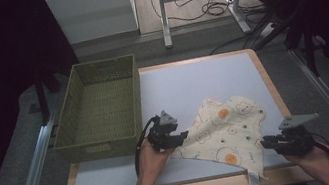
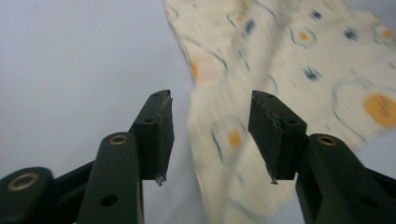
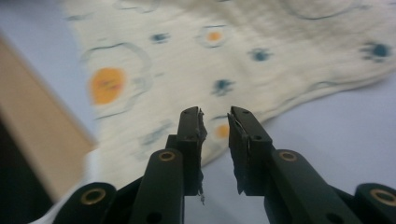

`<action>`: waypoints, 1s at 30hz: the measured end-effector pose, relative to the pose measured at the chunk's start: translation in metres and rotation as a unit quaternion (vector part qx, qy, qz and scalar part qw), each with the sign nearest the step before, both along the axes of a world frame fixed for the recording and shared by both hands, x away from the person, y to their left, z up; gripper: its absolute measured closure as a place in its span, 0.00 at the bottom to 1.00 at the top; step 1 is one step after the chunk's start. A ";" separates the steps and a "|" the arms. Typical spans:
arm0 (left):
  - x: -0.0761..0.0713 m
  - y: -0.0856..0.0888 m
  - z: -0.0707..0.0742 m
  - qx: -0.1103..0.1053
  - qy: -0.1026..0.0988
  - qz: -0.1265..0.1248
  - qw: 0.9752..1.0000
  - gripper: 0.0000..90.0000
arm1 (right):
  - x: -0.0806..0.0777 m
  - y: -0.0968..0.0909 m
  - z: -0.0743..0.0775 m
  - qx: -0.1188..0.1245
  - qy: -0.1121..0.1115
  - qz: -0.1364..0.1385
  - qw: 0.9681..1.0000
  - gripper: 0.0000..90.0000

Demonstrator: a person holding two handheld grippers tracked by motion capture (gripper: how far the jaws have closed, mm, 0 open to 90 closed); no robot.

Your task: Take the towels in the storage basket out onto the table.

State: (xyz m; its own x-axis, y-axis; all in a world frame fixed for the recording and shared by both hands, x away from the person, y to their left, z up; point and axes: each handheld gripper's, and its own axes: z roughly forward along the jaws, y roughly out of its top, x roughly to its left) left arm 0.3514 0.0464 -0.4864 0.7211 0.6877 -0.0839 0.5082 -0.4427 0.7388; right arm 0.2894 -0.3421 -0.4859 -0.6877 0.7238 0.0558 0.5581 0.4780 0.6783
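A cream cloth (image 1: 224,130) printed with orange and blue egg shapes lies crumpled on the pale mat, at the front right. My left gripper (image 1: 182,137) is at the cloth's left corner. In the left gripper view its jaws (image 2: 210,135) stand wide apart over that corner of the cloth (image 2: 289,56), and the pads do not press on it. My right gripper (image 1: 264,142) is at the cloth's front right edge. Its jaws (image 3: 215,135) show a narrow gap with nothing pinched, and the cloth (image 3: 187,70) lies just beyond the tips.
A green woven basket (image 1: 99,108) stands empty at the table's left side. The pale mat (image 1: 191,83) is bare behind the cloth. The table's wooden front edge (image 3: 37,135) is close to my right gripper. A white tag (image 1: 254,184) hangs over that edge.
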 end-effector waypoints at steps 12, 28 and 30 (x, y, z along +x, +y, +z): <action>0.096 -0.058 -0.029 0.029 0.022 -0.008 0.999 0.54 | 0.066 -0.010 -0.012 -0.001 -0.019 -0.095 0.995 0.77; 0.098 -0.085 -0.039 0.039 0.011 -0.028 0.999 0.98 | 0.081 0.001 -0.029 -0.013 -0.027 -0.115 0.993 0.67; 0.101 -0.077 -0.036 0.056 -0.004 -0.005 0.998 0.98 | 0.082 0.001 -0.028 -0.011 -0.026 -0.114 0.993 0.67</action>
State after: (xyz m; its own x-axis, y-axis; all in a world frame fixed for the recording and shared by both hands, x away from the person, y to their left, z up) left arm 0.4523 -0.0302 -0.5220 0.7278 0.6858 -0.0016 0.4981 -0.5269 0.6887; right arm 0.3715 -0.3411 -0.5143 -0.5077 0.8615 0.0079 0.6185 0.3581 0.6995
